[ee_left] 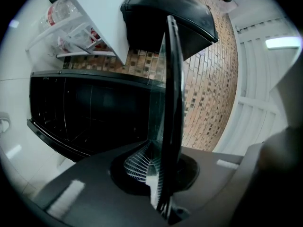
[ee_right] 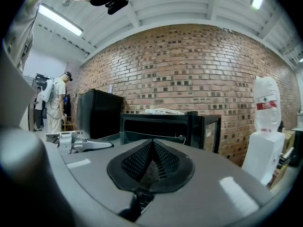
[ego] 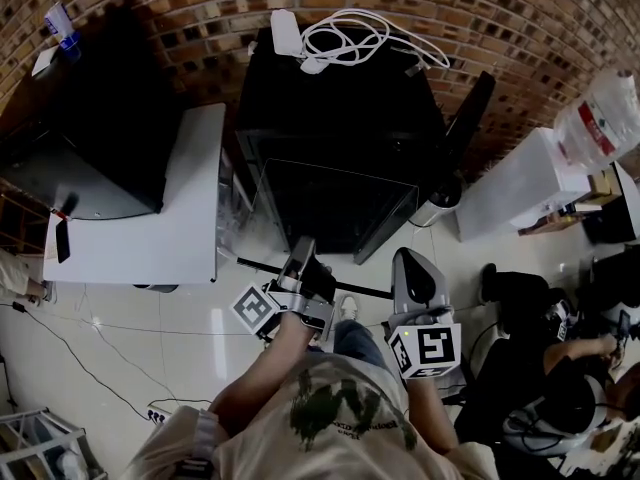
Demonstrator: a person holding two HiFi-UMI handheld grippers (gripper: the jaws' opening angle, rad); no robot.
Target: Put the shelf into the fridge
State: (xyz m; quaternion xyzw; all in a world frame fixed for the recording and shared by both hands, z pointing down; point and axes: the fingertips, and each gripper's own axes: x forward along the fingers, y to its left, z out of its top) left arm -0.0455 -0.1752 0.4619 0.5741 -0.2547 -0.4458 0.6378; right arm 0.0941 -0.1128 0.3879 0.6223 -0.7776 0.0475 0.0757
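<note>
A black mini fridge (ego: pixel 340 108) stands against the brick wall with its door (ego: pixel 468 118) swung open to the right and its dark inside facing me. My left gripper (ego: pixel 300 256) is shut on the near edge of the glass shelf (ego: pixel 345 286), a clear pane with a dark rim held just in front of the fridge opening. In the left gripper view the shelf (ee_left: pixel 171 89) shows edge-on, upright between the jaws of the left gripper (ee_left: pixel 158 176). My right gripper (ego: pixel 408 264) is beside it to the right, shut and empty (ee_right: pixel 151 161), pointing at the open fridge (ee_right: pixel 158 123).
A white table (ego: pixel 150 228) and a tall black cabinet (ego: pixel 110 118) stand left of the fridge. White cables (ego: pixel 345 36) lie on the fridge top. A white water dispenser (ego: pixel 525 183) with its bottle (ego: pixel 600 118) is at right, and a seated person (ego: pixel 560 378) nearby.
</note>
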